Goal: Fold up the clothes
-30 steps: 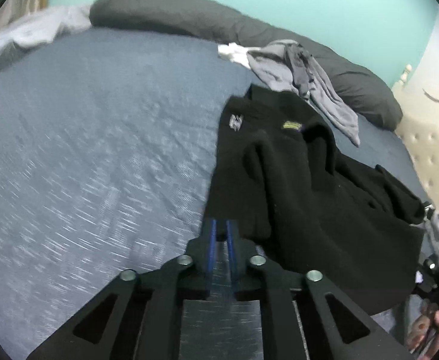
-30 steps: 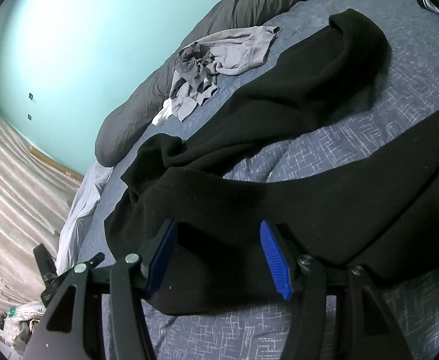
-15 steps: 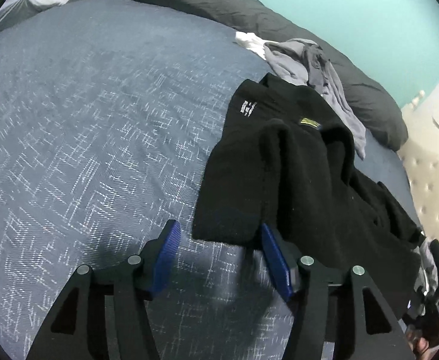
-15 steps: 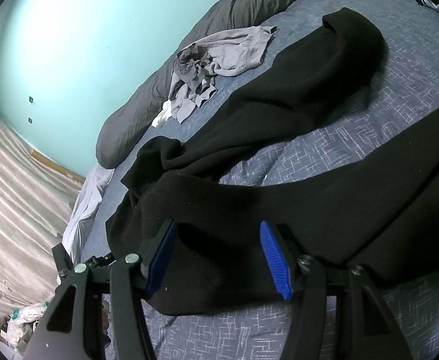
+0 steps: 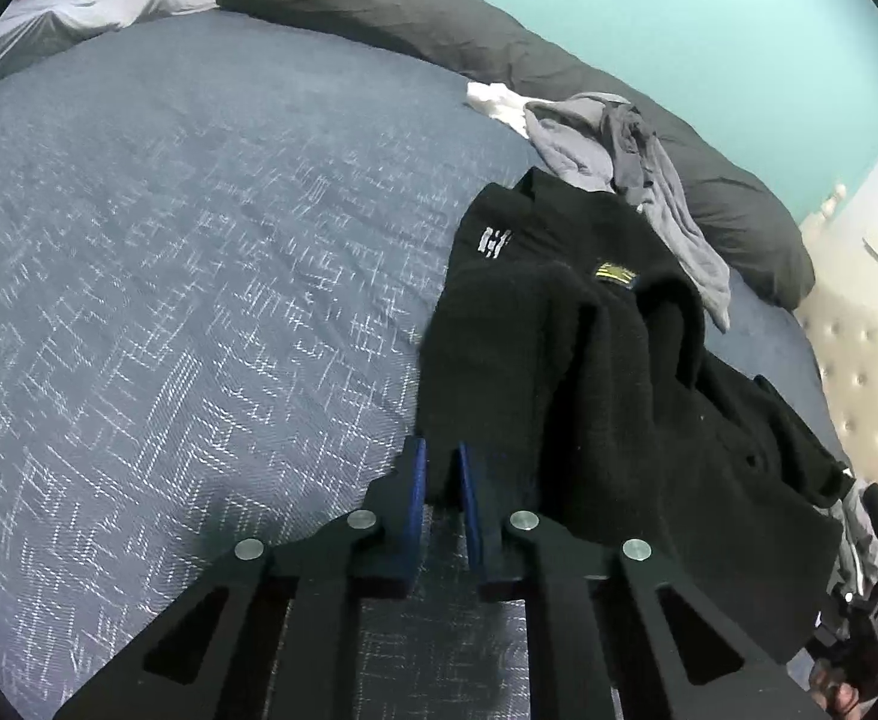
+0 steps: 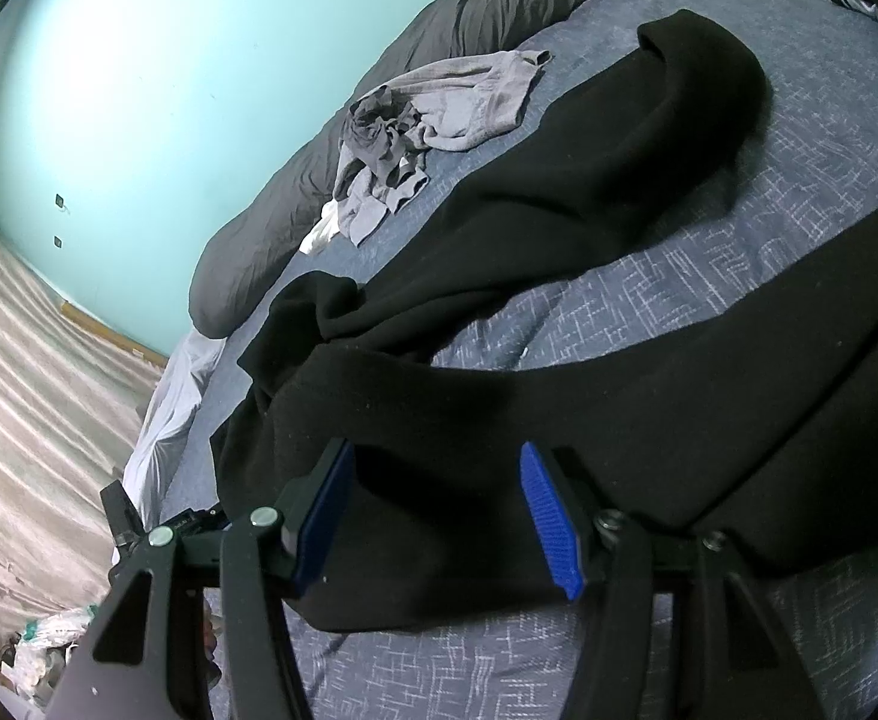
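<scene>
Black garment spread on blue bedspread, right of centre; grey clothes heaped beyond, against dark pillows. Left gripper closing, pinching garment's near-left hem; half a second earlier spread wide. Right gripper unchanged: fingers spread, garment's edge between, unpressed.

light: dim, cool | glare: wall (upper left) | edges: fisheye-bent | blacks: perhaps detail lost
</scene>
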### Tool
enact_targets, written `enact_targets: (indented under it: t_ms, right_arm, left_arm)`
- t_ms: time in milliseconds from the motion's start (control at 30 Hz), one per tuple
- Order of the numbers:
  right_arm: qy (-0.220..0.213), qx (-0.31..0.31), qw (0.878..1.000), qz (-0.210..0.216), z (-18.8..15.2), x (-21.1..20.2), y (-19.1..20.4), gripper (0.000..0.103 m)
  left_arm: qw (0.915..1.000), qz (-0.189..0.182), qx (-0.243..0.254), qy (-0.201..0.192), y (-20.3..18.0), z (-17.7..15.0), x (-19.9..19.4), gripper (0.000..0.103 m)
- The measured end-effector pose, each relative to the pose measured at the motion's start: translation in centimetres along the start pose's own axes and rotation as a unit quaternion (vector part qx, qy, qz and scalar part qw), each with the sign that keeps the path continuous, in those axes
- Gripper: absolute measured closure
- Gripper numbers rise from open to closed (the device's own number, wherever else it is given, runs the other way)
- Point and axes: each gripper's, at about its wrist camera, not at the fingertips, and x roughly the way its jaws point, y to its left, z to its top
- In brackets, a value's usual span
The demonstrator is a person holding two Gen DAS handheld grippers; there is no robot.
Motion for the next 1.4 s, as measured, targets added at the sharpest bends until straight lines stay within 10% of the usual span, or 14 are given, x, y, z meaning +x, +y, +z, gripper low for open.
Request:
enact_targets:
  t_ms: [433, 867, 1400]
  right_arm:
    - [-0.001, 0.000, 1.000, 0.000, -0.1, 0.1, 0.1, 0.044]
    - [-0.001, -0.001, 1.000, 0.001, -0.1, 0.2, 0.3, 0.044]
    - [-0.003, -0.001, 1.000, -0.001, 0.0, 0.1, 0.0, 0.044]
  left_arm:
    - [0.9989, -0.016, -0.041, 0.016, 1.5, 0.2, -0.8, 0.090]
    - [0.9916, -0.057, -0.101, 0.057, 2.1, -0.7, 0.5, 0.064]
    - [0.9772, -0.100, -0.186, 0.023, 3.3, -0.9, 0.5, 0.062]
